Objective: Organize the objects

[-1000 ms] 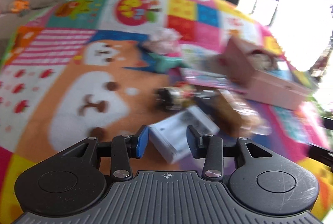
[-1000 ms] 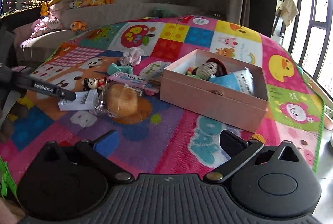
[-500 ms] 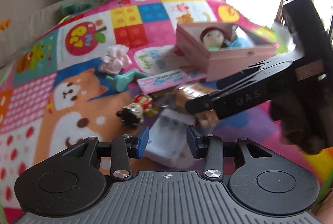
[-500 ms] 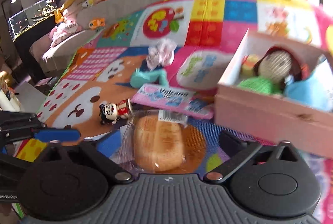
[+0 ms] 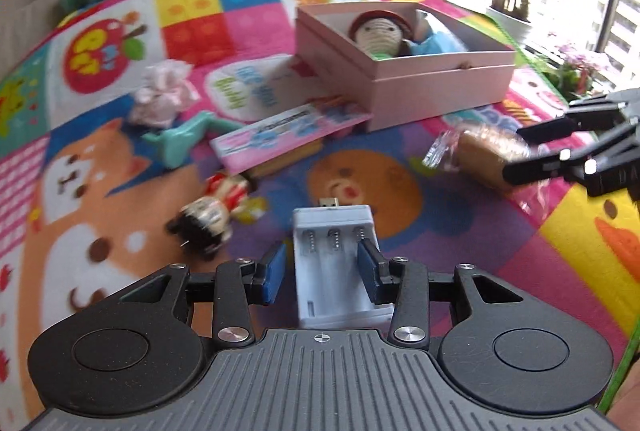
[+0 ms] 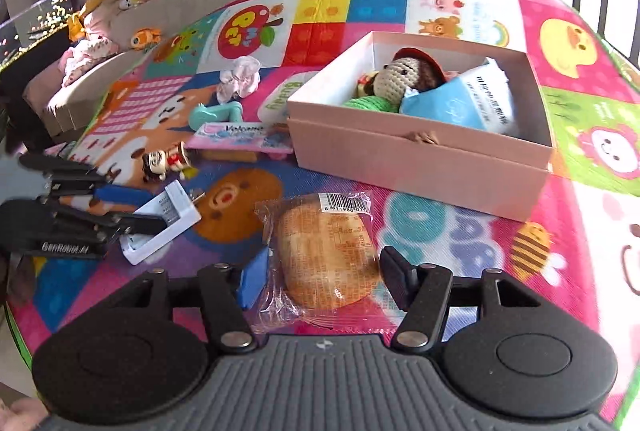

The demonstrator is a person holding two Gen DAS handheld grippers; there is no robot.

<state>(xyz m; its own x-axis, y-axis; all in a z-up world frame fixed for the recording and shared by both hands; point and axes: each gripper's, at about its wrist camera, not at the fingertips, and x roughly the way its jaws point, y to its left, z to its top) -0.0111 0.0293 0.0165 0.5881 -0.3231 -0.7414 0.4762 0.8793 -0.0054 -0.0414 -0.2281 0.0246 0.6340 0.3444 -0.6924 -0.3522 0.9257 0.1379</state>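
The left tool (image 5: 322, 273) is straddling the white battery charger (image 5: 336, 263) lying on the colourful play mat (image 5: 460, 255), its pads spread with small gaps on both sides. The right tool (image 6: 320, 281) is spread wide around the wrapped bread bun (image 6: 326, 255), which is lying near the pink box (image 6: 416, 161).

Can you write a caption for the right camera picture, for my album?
Right gripper open around a wrapped bun, pink toy box behind it.
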